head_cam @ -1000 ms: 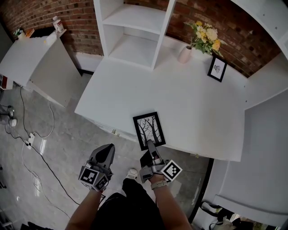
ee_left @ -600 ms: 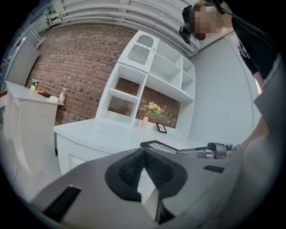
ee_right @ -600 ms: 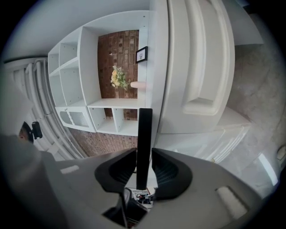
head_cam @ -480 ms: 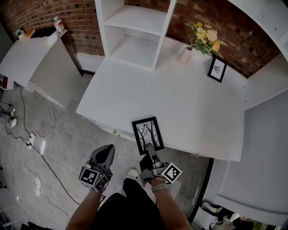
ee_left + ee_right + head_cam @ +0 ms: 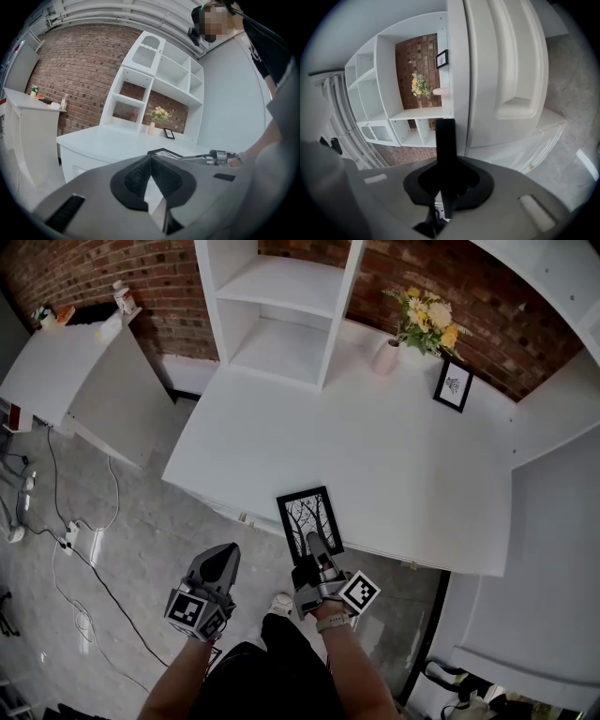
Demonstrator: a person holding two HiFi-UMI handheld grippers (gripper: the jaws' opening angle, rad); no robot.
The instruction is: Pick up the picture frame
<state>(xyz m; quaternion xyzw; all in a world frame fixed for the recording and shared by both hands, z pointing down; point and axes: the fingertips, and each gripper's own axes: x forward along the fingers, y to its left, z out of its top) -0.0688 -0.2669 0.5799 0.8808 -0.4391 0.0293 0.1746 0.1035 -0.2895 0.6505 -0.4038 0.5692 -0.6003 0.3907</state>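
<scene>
A black picture frame [image 5: 309, 519] with a tree print lies flat at the near edge of the white table [image 5: 394, 456], its near end over the edge. My right gripper [image 5: 316, 542] is level at that near end. In the right gripper view the jaws are closing, with the frame's black edge [image 5: 445, 140] between the pads and pressed by them. My left gripper [image 5: 223, 559] hangs over the floor, left of the frame, pads together and holding nothing. The left gripper view shows the frame [image 5: 164, 153] beyond its shut gripper [image 5: 151, 171].
At the back of the table stand a white shelf unit [image 5: 281, 306], a vase of yellow flowers [image 5: 427, 320] and a small black frame [image 5: 453, 383]. A white counter [image 5: 84, 371] stands to the left. Cables [image 5: 66, 549] lie on the grey floor.
The right gripper has rolled a little at the frame's near end, and the frame has shifted slightly toward the table's edge. The left gripper has stayed put.
</scene>
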